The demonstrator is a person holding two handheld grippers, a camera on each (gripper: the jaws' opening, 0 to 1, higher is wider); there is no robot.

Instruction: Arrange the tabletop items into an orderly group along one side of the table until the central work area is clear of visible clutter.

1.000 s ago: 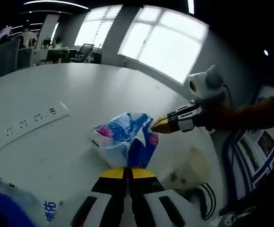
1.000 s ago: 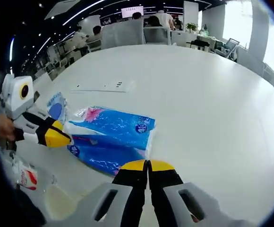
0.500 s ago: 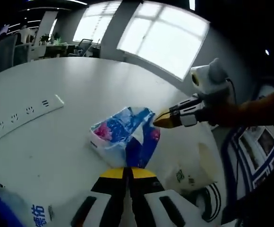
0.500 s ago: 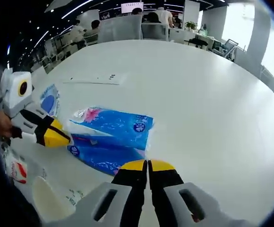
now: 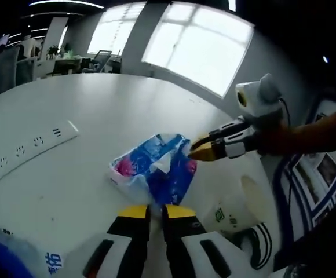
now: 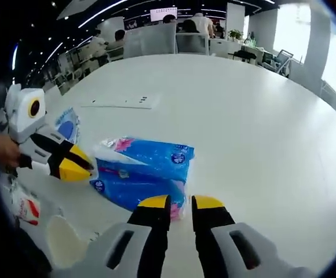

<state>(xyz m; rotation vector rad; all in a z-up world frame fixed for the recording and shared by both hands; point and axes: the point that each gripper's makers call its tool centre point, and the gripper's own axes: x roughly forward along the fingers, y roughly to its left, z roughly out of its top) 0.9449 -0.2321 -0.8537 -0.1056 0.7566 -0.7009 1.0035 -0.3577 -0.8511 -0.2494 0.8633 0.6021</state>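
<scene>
A: where's the tissue pack sitting?

B: the blue tissue pack [image 6: 143, 171] lies flat on the white desk [image 6: 243, 116], near the desk's edge, right between both tools. In the right gripper view the right tool [image 6: 181, 202] has its jaws spread a bit, just in front of the pack's end.

A: and the other one?

B: the left tool [image 5: 154, 210] is spread slightly too, tips right at the pack [image 5: 153, 171], not pinching it. There's a paper cup [image 5: 237, 208] on its side near the desk edge, and a power strip [image 5: 26, 153] further off.
</scene>
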